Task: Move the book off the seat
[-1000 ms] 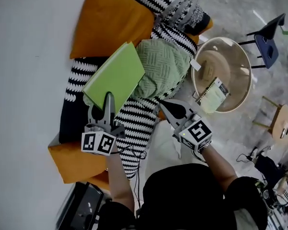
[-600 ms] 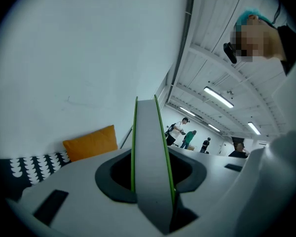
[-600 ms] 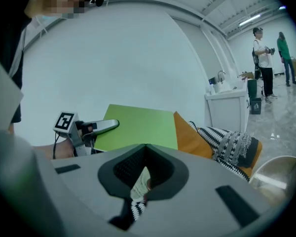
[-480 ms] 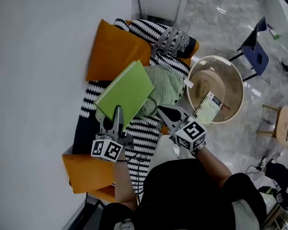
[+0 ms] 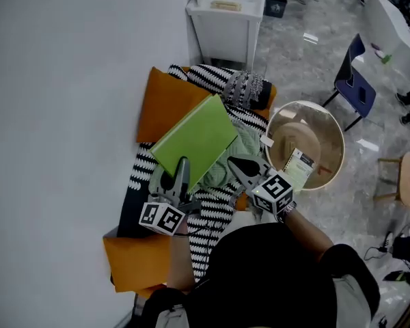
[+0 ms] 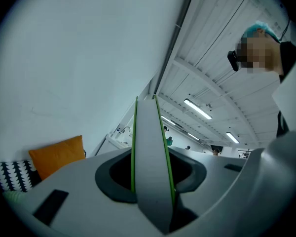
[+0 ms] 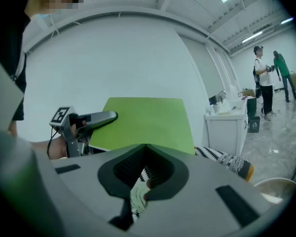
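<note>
Your left tool (image 5: 182,164) is gripping the green book (image 5: 195,141) by its near edge over the seat (image 5: 165,104). Your right tool (image 5: 236,164) is sitting closed, empty, nearby.

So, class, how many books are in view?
2. A green book gripped in the left tool; a smaller book leaning inside the round wooden tub. Others may be hidden under the striped blanket.

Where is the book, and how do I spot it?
Find the orange seat against the white wall, draped in a black-and-white blanket. Over it, the left gripper pinches the book by its edge. It is flat, smooth and bright green, unlike the knitted pale-green cushion beneath.
</note>
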Demonstrator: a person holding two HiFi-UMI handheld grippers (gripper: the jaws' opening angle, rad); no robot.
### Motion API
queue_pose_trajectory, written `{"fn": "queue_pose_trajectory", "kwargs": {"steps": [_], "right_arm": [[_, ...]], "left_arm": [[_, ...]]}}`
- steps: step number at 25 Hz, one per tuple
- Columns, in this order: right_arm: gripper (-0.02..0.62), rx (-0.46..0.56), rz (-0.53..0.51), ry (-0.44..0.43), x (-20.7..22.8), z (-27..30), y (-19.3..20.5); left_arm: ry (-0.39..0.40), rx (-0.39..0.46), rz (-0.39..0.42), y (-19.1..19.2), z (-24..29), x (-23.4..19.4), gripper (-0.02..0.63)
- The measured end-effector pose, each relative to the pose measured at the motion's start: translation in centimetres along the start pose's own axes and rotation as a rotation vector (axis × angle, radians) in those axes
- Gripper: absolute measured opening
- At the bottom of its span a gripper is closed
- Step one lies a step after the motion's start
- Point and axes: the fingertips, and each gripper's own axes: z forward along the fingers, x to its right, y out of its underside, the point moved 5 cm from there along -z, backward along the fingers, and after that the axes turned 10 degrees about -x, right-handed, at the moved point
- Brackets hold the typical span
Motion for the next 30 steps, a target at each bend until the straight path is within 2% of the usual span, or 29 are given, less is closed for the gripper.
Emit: {"fn": "queue_pose_trajectory", "kwargs": {"steps": [8,13,22,30], "right_arm": [[0.015,0.126,0.039,0.061,2.4,-4.1,-3.7],[0.015,0.131,0.060,0.130,4.2,-6.8,-3.7],[0.015,0.179,0.034,0.239,6.1,-12.5,-3.3],[0.015,0.217,0.025,0.307,7.5,-20.4,-1.4]], "left_arm": [[0.096,0.008,0.013,-0.6,0.8,3.3,0.150],[0.135,-0.001,-0.002,0.0,2.0,4.4,0.150],[0.225,-0.042,0.046,1.5,5.1,8.5,0.149],[0.312,-0.093,0.075,4.2,7.8,16.7,0.149]]}}
